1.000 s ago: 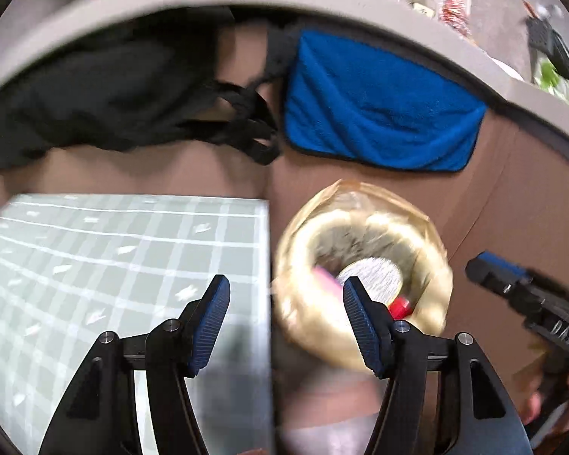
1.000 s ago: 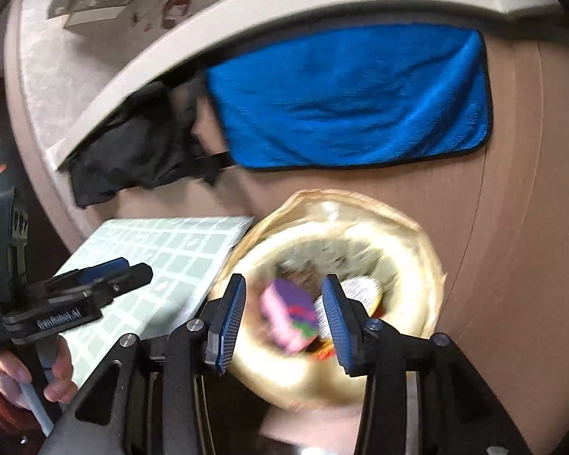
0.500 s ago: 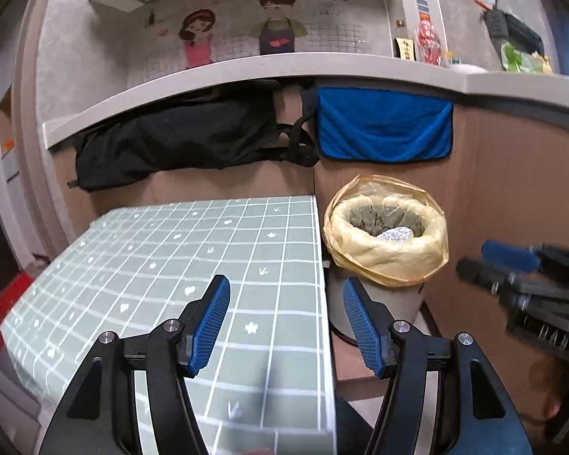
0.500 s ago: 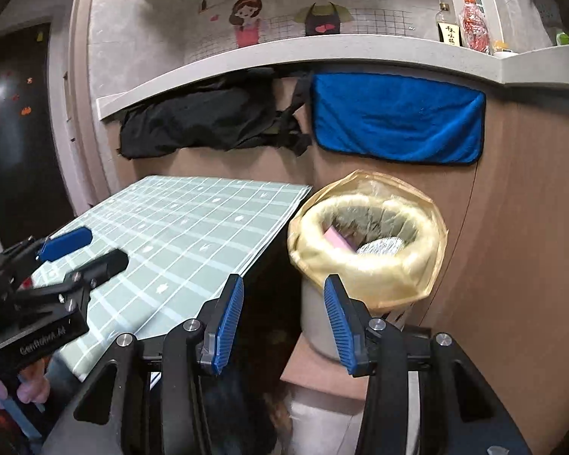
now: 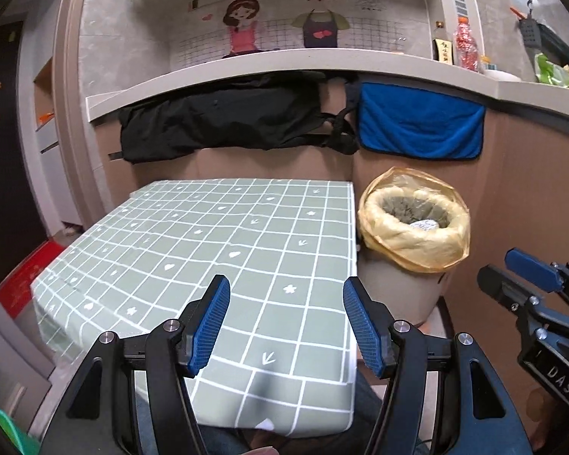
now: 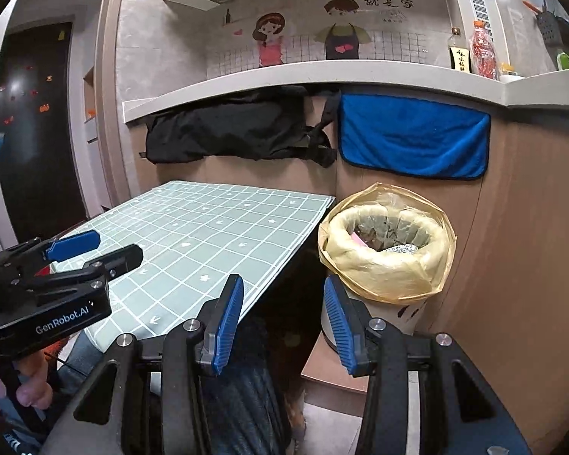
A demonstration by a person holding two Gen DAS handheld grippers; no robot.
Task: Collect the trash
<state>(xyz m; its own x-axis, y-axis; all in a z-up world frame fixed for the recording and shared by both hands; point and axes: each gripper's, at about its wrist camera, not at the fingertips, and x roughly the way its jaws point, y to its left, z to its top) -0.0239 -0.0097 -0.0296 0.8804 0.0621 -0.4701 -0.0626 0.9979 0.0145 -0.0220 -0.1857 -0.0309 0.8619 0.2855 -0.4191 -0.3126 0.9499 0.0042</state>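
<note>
While both grippers hang empty, the scene reads so:
Left gripper (image 5: 286, 322): jaws apart, holding nothing, above the near part of the green checked table (image 5: 208, 250).
Right gripper (image 6: 282, 322): jaws apart, holding nothing, near the bin.
Trash bin (image 6: 387, 250): yellow-lined, just right of the table, below the blue towel (image 6: 413, 144); crumpled trash (image 6: 400, 248) lies inside.

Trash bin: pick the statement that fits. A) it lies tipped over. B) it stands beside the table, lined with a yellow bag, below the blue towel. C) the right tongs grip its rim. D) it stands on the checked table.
B: the trash bin stands upright off the table edge, yellow bag folded over its rim, blue towel hanging above.
</note>
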